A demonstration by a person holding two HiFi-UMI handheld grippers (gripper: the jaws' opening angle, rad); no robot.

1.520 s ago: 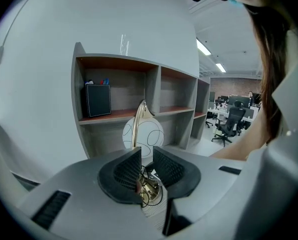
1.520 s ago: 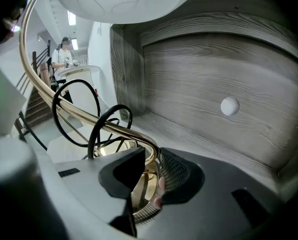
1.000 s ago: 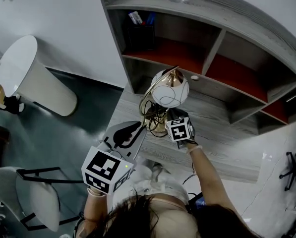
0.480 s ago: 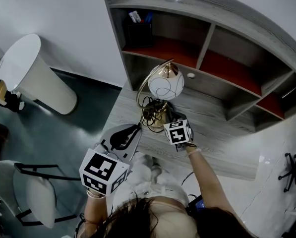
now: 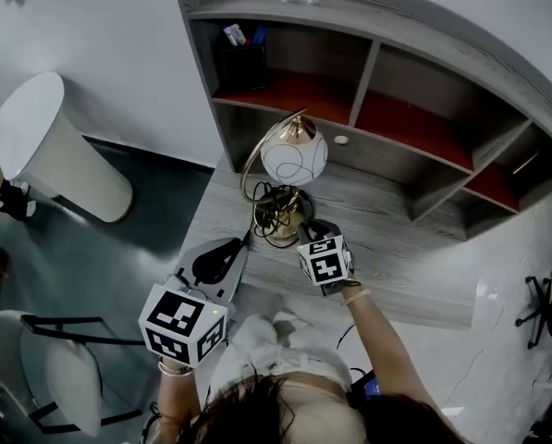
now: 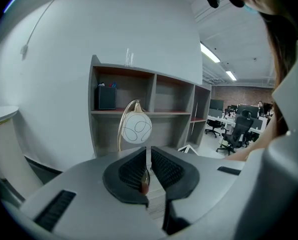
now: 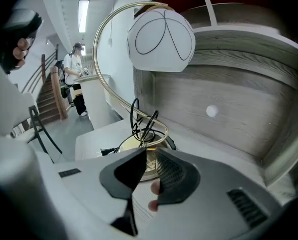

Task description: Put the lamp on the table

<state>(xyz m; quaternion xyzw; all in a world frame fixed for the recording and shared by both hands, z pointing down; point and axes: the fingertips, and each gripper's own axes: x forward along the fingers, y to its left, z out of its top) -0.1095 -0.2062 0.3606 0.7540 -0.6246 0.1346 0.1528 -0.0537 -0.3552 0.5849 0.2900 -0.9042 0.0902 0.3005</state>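
Brass lamp [image 5: 294, 158] stands on table [image 5: 398, 240]; right hand-held gripper [image 7: 148, 156] has drawn back, jaws slightly parted, empty; left hand-held gripper [image 6: 149, 156] closed.

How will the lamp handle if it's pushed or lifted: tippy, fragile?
Probably tippy: the globe shade hangs high on a thin arched stem over a small round base, so a push up high may topple it. The shade looks like glass, so likely fragile. The loose cord piled on the base could snag or drag.

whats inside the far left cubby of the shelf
A black pen holder stands in the cubby, with pens poking out. The holder hides the back corner behind it.
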